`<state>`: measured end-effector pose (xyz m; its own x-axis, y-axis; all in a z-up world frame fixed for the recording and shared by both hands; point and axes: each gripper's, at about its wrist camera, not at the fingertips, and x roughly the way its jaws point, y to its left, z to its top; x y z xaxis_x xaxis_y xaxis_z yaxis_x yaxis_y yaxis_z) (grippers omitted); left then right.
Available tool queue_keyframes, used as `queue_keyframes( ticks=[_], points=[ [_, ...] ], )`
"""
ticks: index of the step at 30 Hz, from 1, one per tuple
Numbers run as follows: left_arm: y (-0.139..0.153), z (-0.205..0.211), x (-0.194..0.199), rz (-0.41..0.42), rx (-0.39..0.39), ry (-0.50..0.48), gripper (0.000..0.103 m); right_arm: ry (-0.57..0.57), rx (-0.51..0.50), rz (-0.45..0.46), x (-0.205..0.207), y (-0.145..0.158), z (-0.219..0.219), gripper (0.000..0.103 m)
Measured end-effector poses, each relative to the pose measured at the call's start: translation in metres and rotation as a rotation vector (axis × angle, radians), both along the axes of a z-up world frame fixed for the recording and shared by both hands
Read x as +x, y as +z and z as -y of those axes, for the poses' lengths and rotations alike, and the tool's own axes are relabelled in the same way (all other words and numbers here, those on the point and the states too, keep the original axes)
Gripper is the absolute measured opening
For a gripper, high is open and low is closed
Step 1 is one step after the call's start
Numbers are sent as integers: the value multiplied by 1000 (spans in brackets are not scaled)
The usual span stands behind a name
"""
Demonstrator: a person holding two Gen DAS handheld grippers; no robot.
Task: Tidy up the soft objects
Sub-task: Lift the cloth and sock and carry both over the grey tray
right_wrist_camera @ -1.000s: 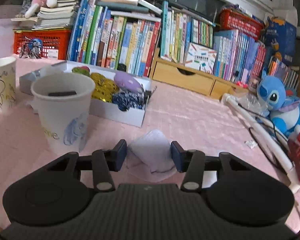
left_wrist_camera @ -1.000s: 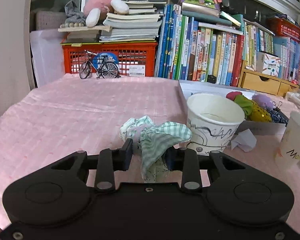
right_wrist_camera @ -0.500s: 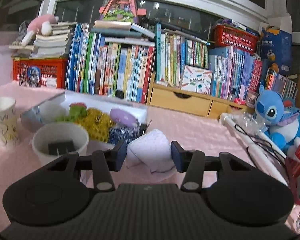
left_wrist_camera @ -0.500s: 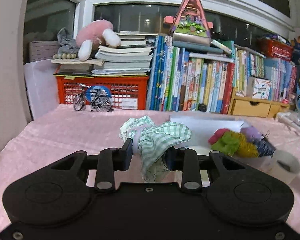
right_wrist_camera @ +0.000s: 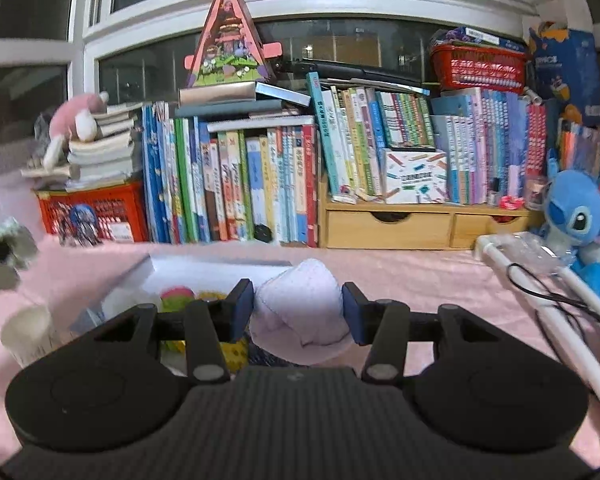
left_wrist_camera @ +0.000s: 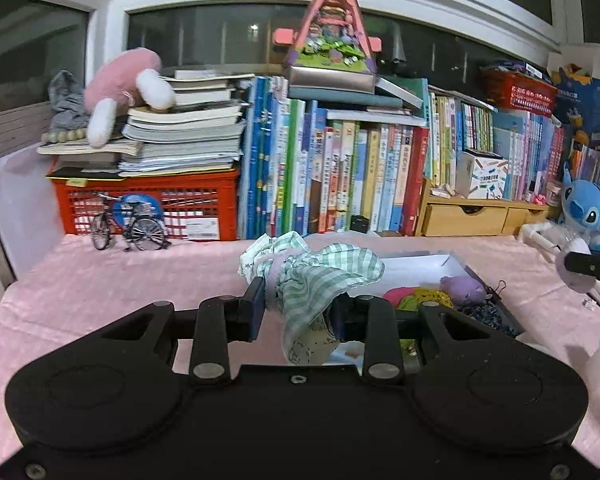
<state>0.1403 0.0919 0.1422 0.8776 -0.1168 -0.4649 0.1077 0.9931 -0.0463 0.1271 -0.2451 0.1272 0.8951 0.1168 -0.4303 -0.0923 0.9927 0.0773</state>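
The green checked cloth (left_wrist_camera: 320, 280) is bunched, its long axis roughly upright: a crumpled top spreads above the pads and a tail hangs straight down between them. The left tongs (left_wrist_camera: 298, 312) are clenched on it, narrowly parted, holding it off the pink counter (left_wrist_camera: 100, 280). The pale pink cloth (right_wrist_camera: 300, 304) is a soft roll with its rounded end pointing away from the camera; the right tongs (right_wrist_camera: 298, 312) grasp it at a wider gap, both pads pressed to its sides. Below both lies the white box (left_wrist_camera: 420, 264) of small soft things. A paper cup (right_wrist_camera: 28, 332) stands left of it. Bare counter runs to the left; books (left_wrist_camera: 340, 184) close off the back edge.
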Motion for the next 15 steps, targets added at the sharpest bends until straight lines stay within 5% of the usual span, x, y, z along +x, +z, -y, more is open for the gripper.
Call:
queue_keyframes(
  ticks=[15],
  points=[
    [-17,59,74,-168,36,-64,30,31,135,-123,60,-3,-20,53]
  ],
)
